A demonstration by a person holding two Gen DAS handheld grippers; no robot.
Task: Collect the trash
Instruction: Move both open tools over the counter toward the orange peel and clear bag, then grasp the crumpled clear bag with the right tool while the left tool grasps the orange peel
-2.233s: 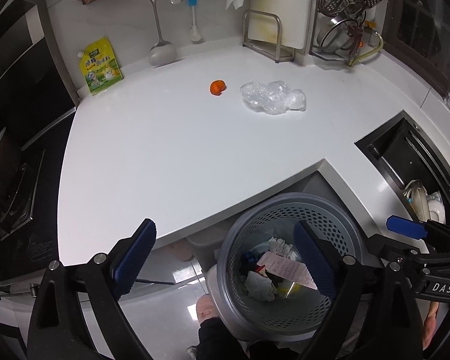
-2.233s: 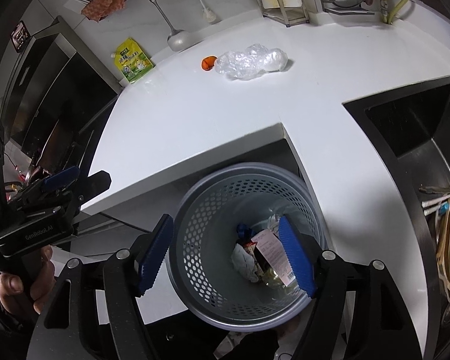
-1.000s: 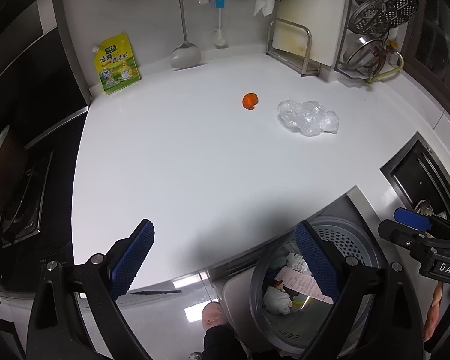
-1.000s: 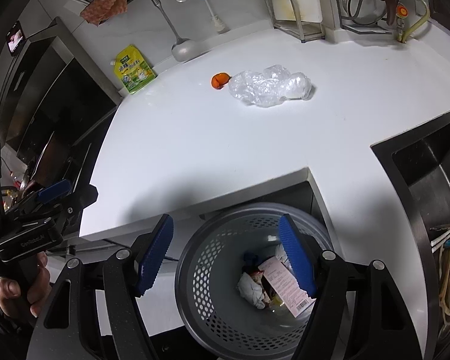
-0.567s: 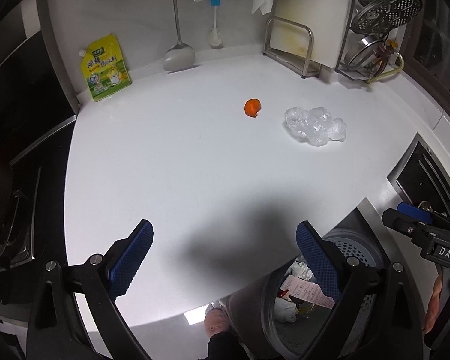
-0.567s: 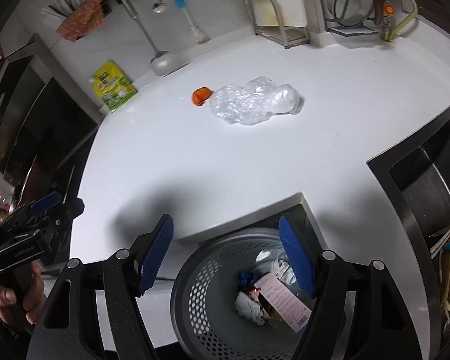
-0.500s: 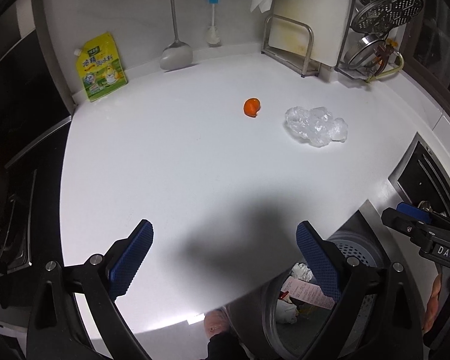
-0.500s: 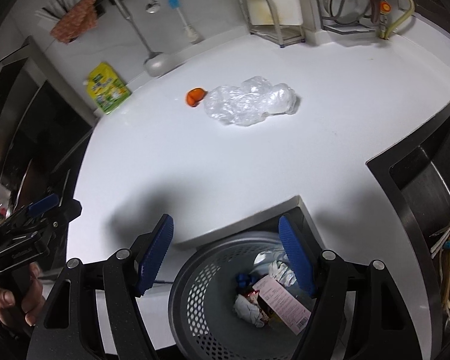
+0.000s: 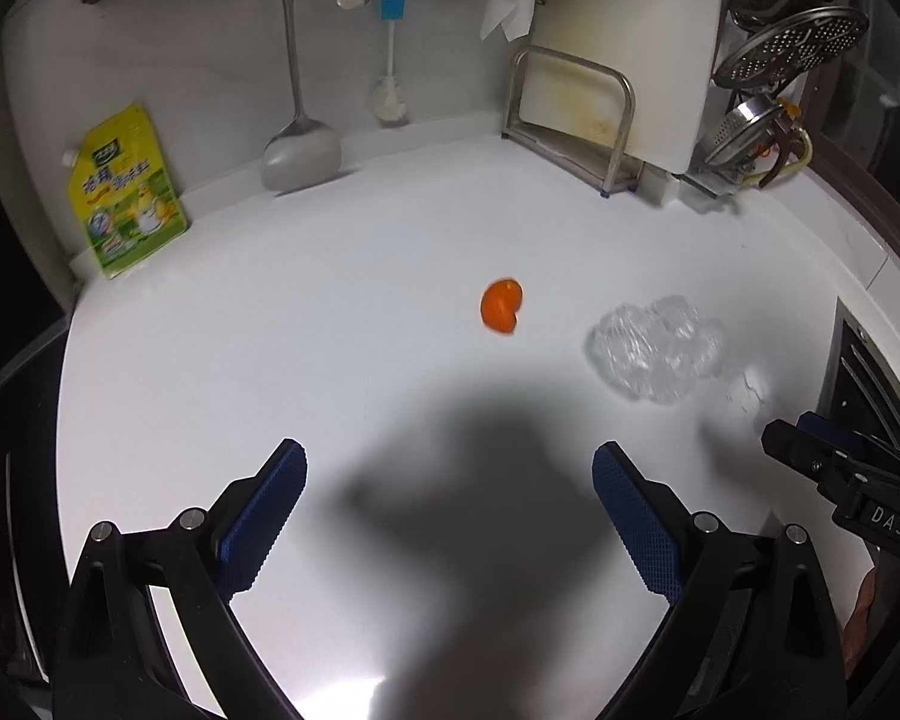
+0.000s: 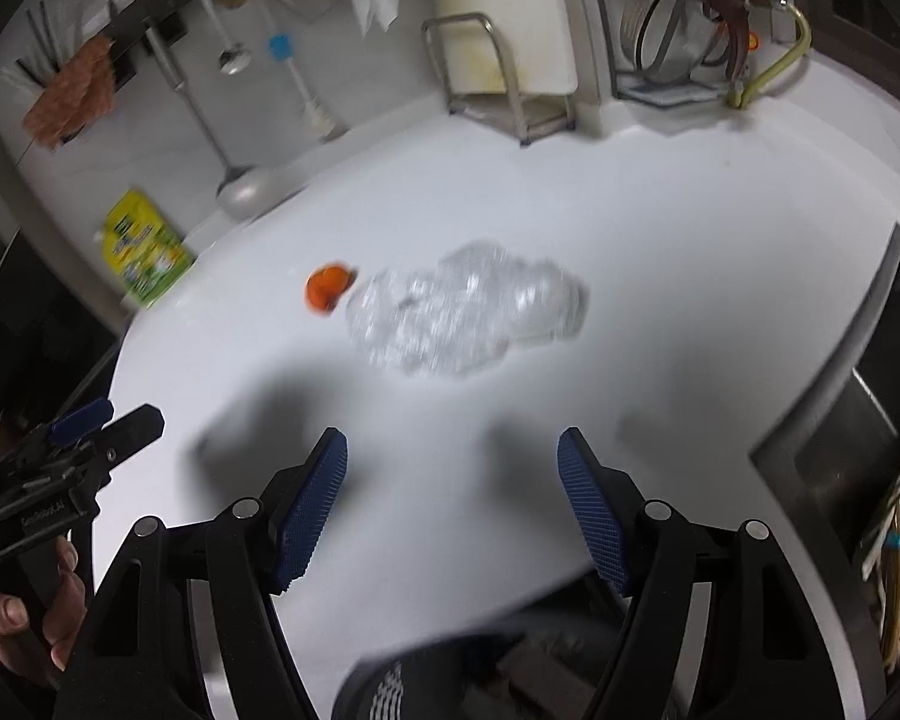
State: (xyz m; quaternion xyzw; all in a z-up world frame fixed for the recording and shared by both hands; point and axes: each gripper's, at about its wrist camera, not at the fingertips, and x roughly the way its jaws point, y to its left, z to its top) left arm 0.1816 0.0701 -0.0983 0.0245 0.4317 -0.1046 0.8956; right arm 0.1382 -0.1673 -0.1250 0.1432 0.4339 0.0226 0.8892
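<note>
Currently the white countertop (image 9: 210,360) carries two pieces of trash: a crumpled clear plastic bag (image 10: 462,312) and, just beside it, a small orange peel (image 9: 501,313). Both the right gripper (image 10: 453,504) and left gripper (image 9: 447,516) are spread wide, empty, well short. Centre the bag between the pads; clamp its bulk.

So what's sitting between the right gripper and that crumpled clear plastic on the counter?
Nothing: in the right wrist view only bare white counter, partly shadowed, separates the open right gripper from the crumpled plastic.
</note>
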